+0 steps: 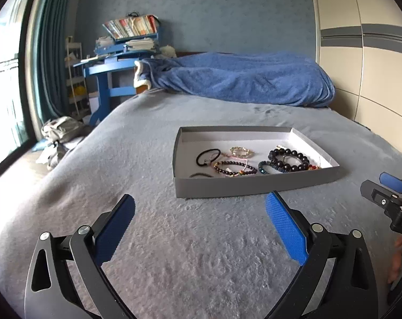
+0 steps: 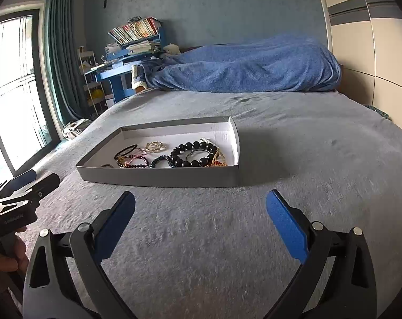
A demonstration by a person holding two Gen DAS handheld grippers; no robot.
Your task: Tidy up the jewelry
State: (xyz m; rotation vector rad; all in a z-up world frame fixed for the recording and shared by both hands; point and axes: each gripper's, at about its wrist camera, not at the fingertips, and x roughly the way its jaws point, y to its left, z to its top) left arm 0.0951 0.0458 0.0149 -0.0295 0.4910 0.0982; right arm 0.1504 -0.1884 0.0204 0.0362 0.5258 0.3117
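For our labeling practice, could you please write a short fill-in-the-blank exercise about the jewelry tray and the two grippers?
1. The jewelry lies in a shallow grey ____ on the bed.
2. The jaws of the left gripper and the right gripper both stand ____.
3. The bracelet with the largest beads is ____ in colour.
4. The blanket heaped at the far end of the bed is ____.

Missing words: tray; open; black; blue

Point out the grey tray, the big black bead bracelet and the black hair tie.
grey tray (image 1: 254,186), left wrist view, front wall.
big black bead bracelet (image 2: 180,162), right wrist view, near beads.
black hair tie (image 1: 201,156), left wrist view, left loop.
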